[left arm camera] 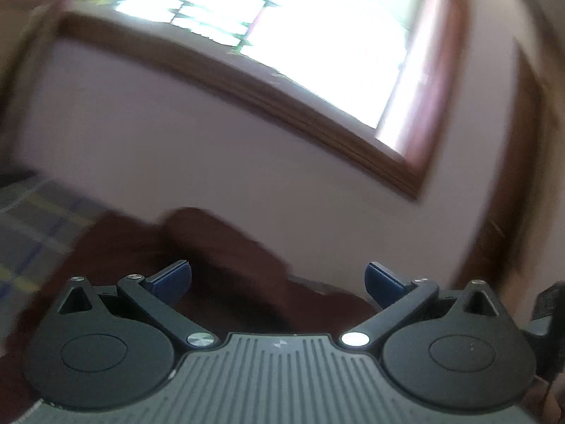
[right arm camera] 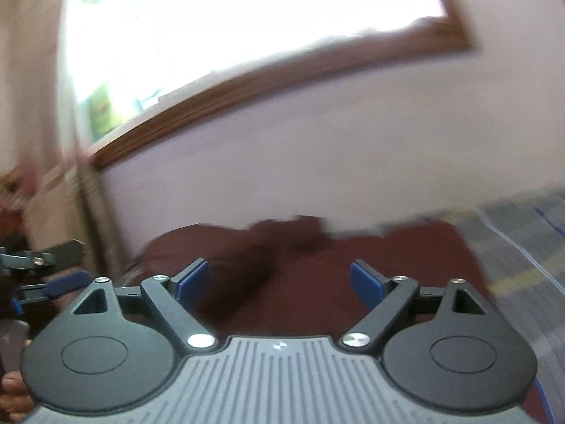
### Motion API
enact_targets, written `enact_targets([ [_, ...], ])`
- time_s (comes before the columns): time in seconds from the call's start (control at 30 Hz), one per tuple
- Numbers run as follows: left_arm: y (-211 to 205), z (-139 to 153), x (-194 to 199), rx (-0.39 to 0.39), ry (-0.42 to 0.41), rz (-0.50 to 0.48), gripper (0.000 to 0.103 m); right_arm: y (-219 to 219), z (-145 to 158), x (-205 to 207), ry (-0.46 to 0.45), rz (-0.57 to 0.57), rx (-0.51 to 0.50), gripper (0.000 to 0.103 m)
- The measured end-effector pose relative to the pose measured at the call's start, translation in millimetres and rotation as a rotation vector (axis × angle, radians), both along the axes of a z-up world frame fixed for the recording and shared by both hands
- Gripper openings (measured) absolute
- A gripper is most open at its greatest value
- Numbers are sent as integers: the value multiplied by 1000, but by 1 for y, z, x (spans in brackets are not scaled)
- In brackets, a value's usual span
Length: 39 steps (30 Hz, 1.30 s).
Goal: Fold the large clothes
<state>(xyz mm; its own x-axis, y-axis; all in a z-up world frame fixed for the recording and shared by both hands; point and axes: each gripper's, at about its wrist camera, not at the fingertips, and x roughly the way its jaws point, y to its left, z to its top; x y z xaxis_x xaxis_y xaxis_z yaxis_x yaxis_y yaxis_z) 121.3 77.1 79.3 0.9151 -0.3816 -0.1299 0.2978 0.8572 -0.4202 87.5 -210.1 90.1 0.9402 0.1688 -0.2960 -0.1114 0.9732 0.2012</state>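
A pale wall (left arm camera: 212,134) with a wood-framed window (left arm camera: 282,17) fills the far side of both blurred views. Below it lies a plaid bedcover (right arm camera: 522,247), and on it a crumpled maroon garment (right arm camera: 317,272) spreads just beyond and beneath both sets of fingers. The left gripper (left arm camera: 279,279) has its blue pads spread wide, nothing between them. The right gripper (right arm camera: 279,279) is likewise spread wide and holds nothing; the cloth lies past its tips.
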Motion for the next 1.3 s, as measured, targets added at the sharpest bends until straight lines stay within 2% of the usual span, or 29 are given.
enact_targets([
  [0.07,24,-6,1,-60,46,62,103,36,11,21,-16,110,-76,88],
  [0.13,44,-17,6,-110,109,134,103,74,16,43,-23,206,-175,95],
  [0.23,65,-22,7,-148,172,190,103,143,9,80,-22,256,-434,96],
  [0.33,68,-18,0,-117,185,232,103,200,-18,122,64,259,-675,93],
  [0.4,66,-14,-10,-84,185,245,103,213,-35,143,113,254,-799,42],
  [0.43,64,-12,-11,-74,184,247,103,211,-37,148,111,224,-843,24],
  [0.47,64,-11,-12,-75,183,248,103,200,-31,147,93,194,-813,16],
  [0.53,69,-12,-17,-93,192,243,103,161,-10,138,83,104,-698,11],
  [0.63,70,-17,-18,-86,215,230,103,72,18,113,76,-84,-514,10],
  [0.7,69,-23,-7,-63,215,221,103,12,22,95,124,-138,-347,10],
  [0.8,53,-21,-5,-30,213,188,103,-63,-5,73,259,-131,-35,11],
  [0.83,48,-18,-6,-18,207,177,103,-82,-19,66,303,-120,84,14],
  [0.87,43,-17,-5,-9,202,171,103,-96,-31,59,332,-113,173,21],
  [0.9,39,-14,-5,0,195,164,103,-105,-41,50,338,-119,226,26],
  [0.97,29,-9,-2,24,184,149,103,-116,-47,37,299,-145,254,48],
  [1.03,19,-4,5,59,176,140,103,-126,-49,34,265,-157,327,61],
  [1.1,9,1,15,95,164,140,103,-133,-47,41,243,-158,384,61],
  [1.13,6,2,21,108,158,142,103,-134,-43,51,254,-154,374,48],
  [1.17,2,3,27,121,152,149,103,-133,-41,58,277,-163,337,17],
  [1.23,-6,5,43,150,152,165,103,-130,-34,72,314,-173,292,13],
  [1.3,-11,10,57,152,162,161,103,-117,-24,87,272,-165,227,12],
])
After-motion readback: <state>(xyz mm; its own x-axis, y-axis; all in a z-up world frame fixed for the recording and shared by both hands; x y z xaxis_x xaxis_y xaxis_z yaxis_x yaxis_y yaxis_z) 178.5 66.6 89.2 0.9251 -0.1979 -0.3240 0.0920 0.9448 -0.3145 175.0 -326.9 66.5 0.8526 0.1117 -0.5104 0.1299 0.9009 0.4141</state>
